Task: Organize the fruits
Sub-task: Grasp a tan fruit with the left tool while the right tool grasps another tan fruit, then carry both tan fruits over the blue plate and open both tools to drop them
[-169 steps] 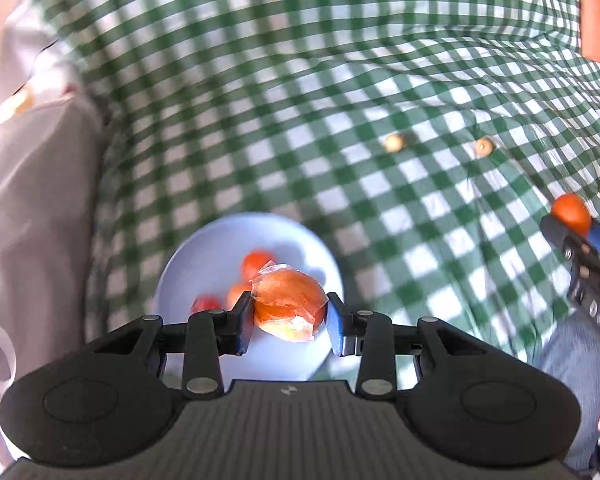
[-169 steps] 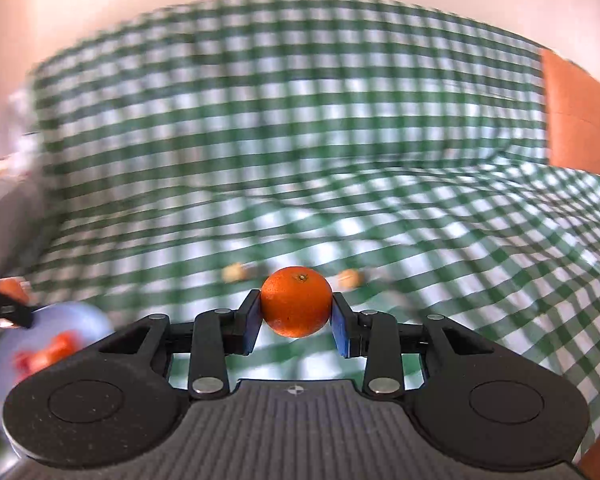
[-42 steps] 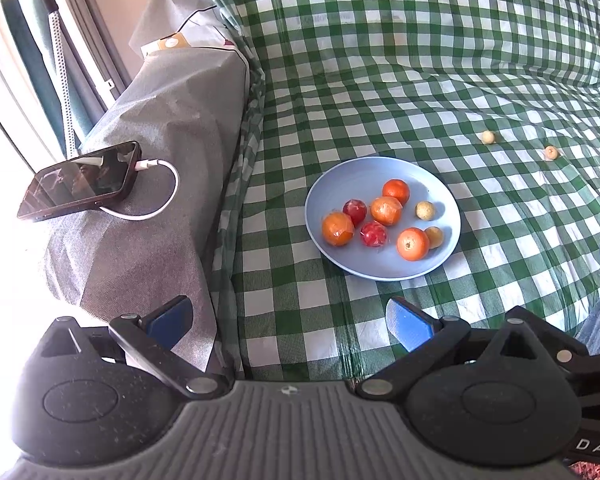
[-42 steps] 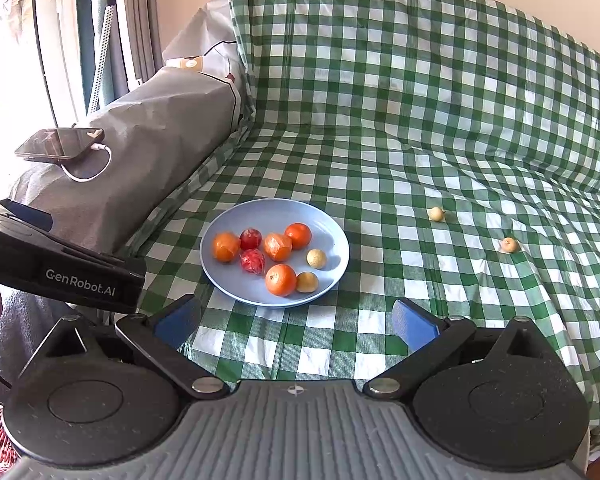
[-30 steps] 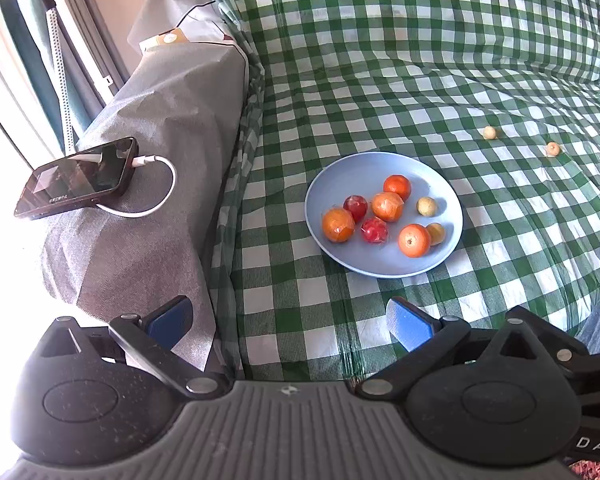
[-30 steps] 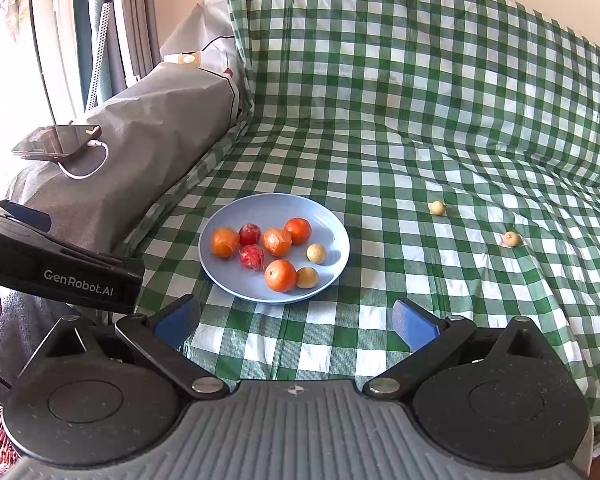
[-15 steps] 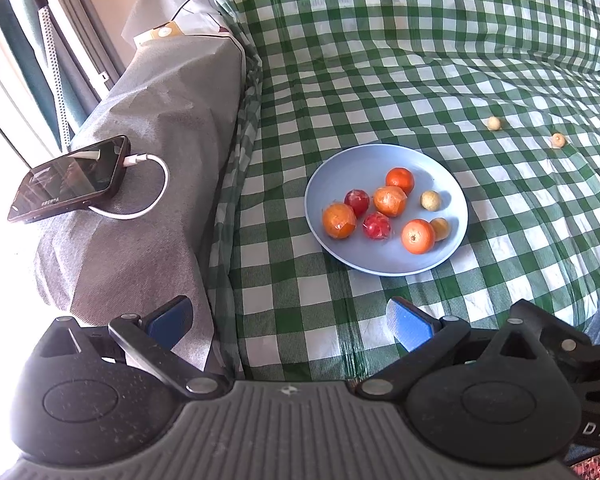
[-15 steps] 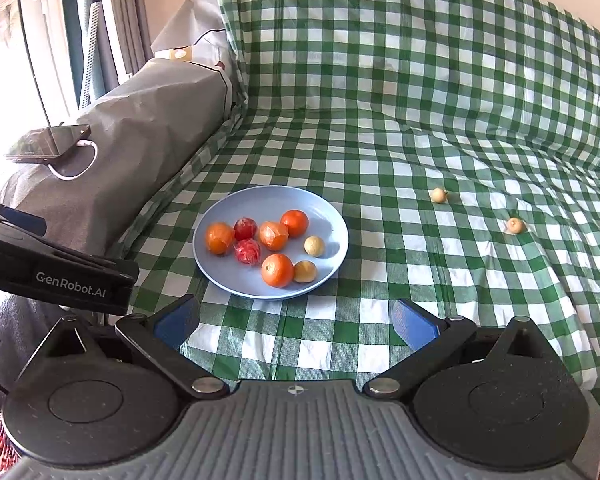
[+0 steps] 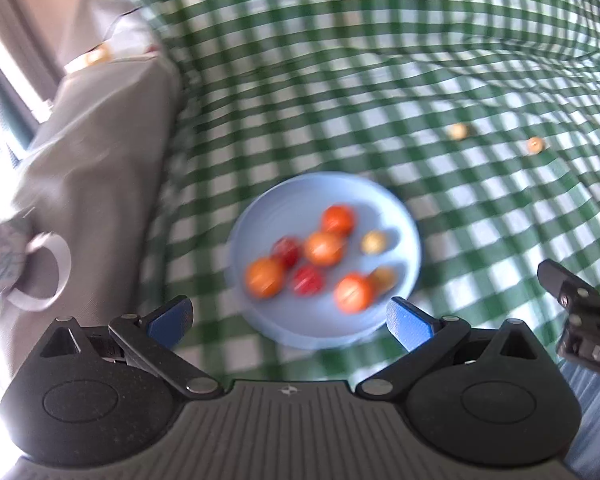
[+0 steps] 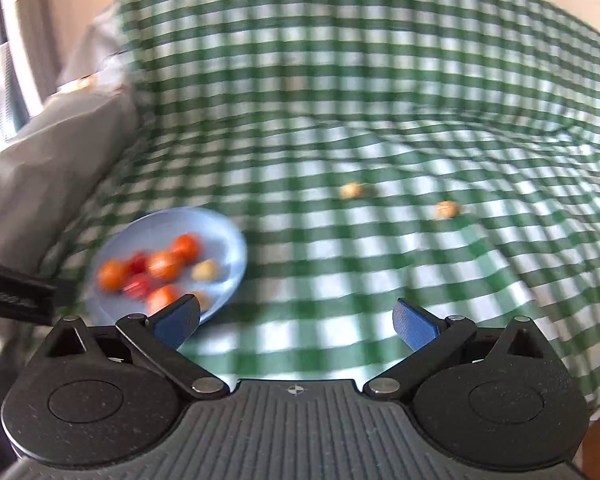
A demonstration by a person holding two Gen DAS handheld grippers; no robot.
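A light blue plate (image 9: 404, 216) lies on the green checked cloth and holds several orange, red and small tan fruits (image 9: 323, 248). It also shows in the right wrist view (image 10: 228, 240). Two small tan fruits lie loose on the cloth beyond it, one nearer (image 9: 457, 131) (image 10: 351, 191) and one further right (image 9: 535, 145) (image 10: 447, 209). My left gripper (image 9: 290, 320) is open and empty just in front of the plate. My right gripper (image 10: 296, 322) is open and empty, right of the plate, facing the loose fruits. Both views are motion-blurred.
A grey covered armrest (image 9: 100, 152) rises left of the plate, with a phone (image 9: 0, 252) and white cable (image 9: 48, 272) on it. The checked cloth (image 10: 340, 80) runs up the sofa back. The other gripper shows at the right edge (image 9: 580, 320).
Both grippers, shut on orange fruits earlier, are now open and empty. In the last half second both moved forward toward the plate; the right one swung right toward the loose fruits.
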